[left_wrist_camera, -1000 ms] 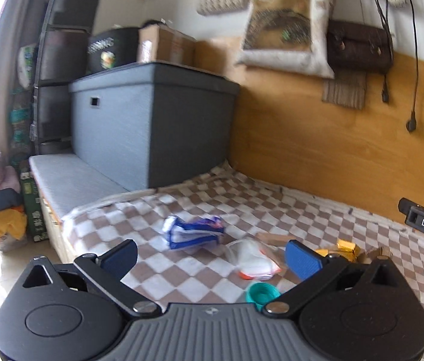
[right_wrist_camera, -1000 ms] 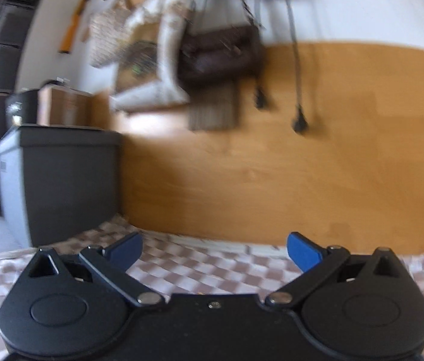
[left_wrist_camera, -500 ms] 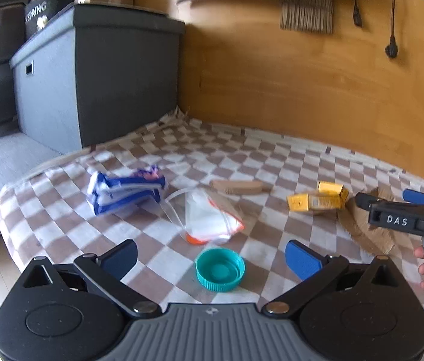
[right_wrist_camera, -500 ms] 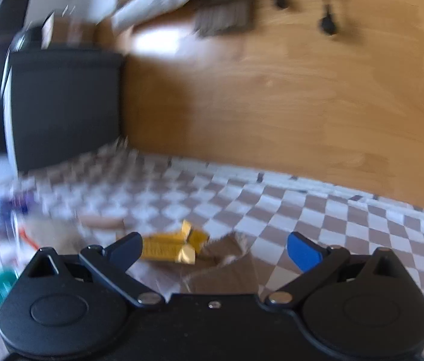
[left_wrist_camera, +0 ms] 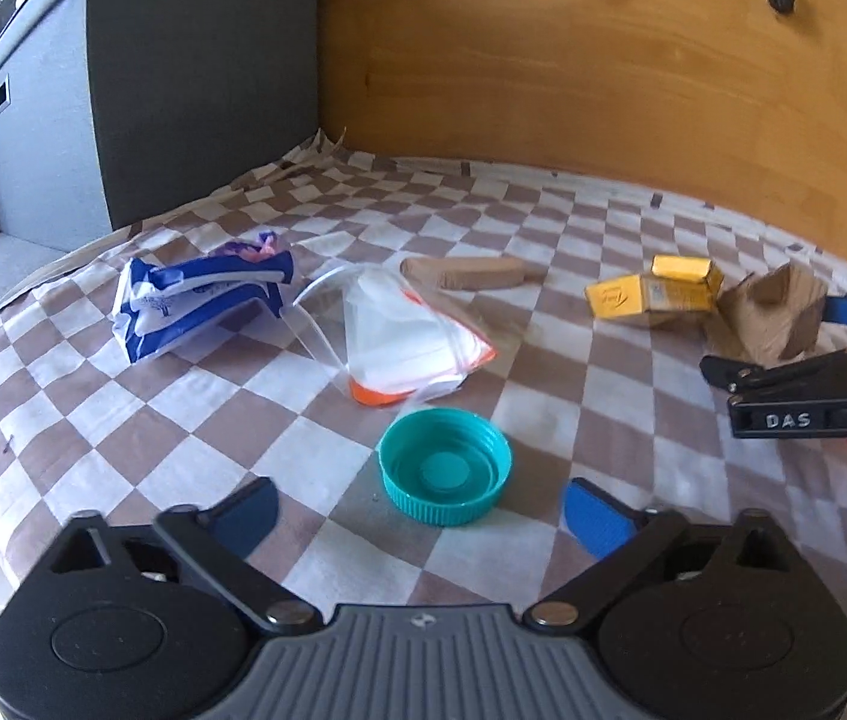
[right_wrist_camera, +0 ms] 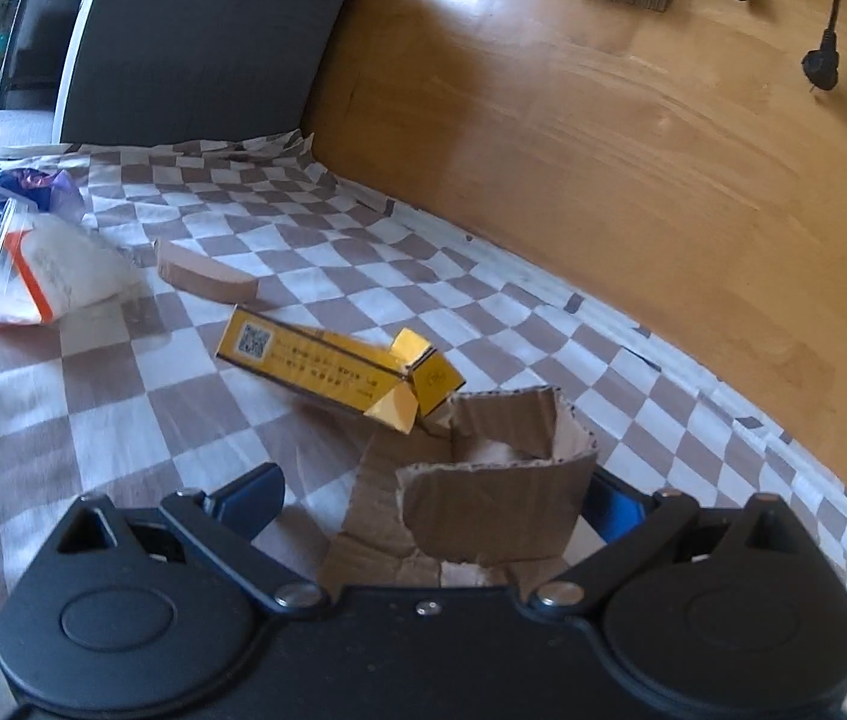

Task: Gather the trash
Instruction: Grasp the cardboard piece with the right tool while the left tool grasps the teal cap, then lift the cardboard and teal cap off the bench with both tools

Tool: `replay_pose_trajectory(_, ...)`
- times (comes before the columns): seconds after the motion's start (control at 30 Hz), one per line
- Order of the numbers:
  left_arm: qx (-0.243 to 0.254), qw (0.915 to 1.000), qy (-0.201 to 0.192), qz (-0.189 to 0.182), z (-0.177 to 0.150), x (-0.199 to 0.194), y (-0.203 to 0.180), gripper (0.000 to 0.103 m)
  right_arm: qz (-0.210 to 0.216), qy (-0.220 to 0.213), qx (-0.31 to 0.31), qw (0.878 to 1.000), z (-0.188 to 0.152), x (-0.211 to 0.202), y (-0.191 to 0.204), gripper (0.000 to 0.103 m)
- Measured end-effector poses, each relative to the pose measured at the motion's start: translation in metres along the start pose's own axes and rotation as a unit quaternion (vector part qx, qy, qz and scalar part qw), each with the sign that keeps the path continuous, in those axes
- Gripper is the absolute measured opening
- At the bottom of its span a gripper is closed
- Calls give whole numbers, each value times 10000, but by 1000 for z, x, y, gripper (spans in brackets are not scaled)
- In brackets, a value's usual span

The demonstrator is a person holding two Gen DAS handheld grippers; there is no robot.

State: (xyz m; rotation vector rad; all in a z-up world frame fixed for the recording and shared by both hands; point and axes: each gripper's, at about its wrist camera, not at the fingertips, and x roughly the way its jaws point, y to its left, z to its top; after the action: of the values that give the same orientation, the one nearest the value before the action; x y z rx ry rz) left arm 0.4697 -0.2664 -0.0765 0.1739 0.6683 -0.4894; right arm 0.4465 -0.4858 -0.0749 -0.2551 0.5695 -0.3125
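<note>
Trash lies on a checkered cloth (left_wrist_camera: 543,276). My left gripper (left_wrist_camera: 420,519) is open, with a teal bottle cap (left_wrist_camera: 446,466) between and just ahead of its fingertips. Beyond it lie a clear zip bag (left_wrist_camera: 405,339), a blue and white wrapper (left_wrist_camera: 195,303), a brown cardboard strip (left_wrist_camera: 462,273) and a yellow box (left_wrist_camera: 654,294). My right gripper (right_wrist_camera: 432,501) is open around a torn piece of brown cardboard (right_wrist_camera: 492,507). The yellow box (right_wrist_camera: 333,369) lies just ahead of it. The right gripper also shows in the left wrist view (left_wrist_camera: 807,384).
A dark grey storage box (left_wrist_camera: 141,78) stands at the back left. A wooden wall panel (left_wrist_camera: 603,72) runs along the back. The cloth's left edge drops off near the wrapper. Power plugs (right_wrist_camera: 819,66) hang on the wall.
Both grippers have tilted down and moved closer to the cloth. The teal cap now sits between the left fingers and the cardboard between the right fingers.
</note>
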Motion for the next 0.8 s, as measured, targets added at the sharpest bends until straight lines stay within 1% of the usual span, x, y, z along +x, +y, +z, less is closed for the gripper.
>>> replay_pose_trajectory(0.07, 20, 9999, 56, 81, 1, 5, -1, 80, -57, 63, 8, 10000, -1, 2, 0, 93)
replay_pose_trajectory(0.1, 72, 9999, 15, 107, 1, 6, -2, 76, -101, 76, 35, 9999, 0, 2, -1, 80)
replay_pose_trajectory(0.13, 111, 9999, 5, 103, 2, 7, -3, 73, -223, 92, 66, 9997, 0, 3, -2, 76)
replay_pose_trajectory(0.2, 138, 9999, -10, 90, 4, 9, -5, 65, -180, 55, 153, 9997, -1, 2, -6, 74)
replay_pose_trajectory(0.27, 199, 9998, -27, 91, 5, 11, -7, 62, -151, 22, 173, 9997, -1, 0, -7, 71)
replay_pose_trajectory(0.33, 282, 9995, -64, 103, 6, 14, -9, 59, -136, -16, 158, 9998, -1, -2, -7, 65)
replay_pose_trajectory(0.4, 209, 9997, -88, 64, 7, 15, -8, 50, -102, -63, 187, 9998, 0, -6, -9, 59)
replay_pose_trajectory(0.57, 120, 9999, -92, 38, 5, 11, -8, 50, -25, 23, 382, 9993, 1, -13, -16, 57)
replay_pose_trajectory(0.7, -36, 9999, -89, -34, 4, 2, -7, 50, 22, 78, 750, 9972, 0, -22, -23, 56)
replay_pose_trajectory(0.8, -92, 9998, -141, -110, 4, -9, -8, 50, 99, 10, 1036, 9946, -1, -32, -30, 56)
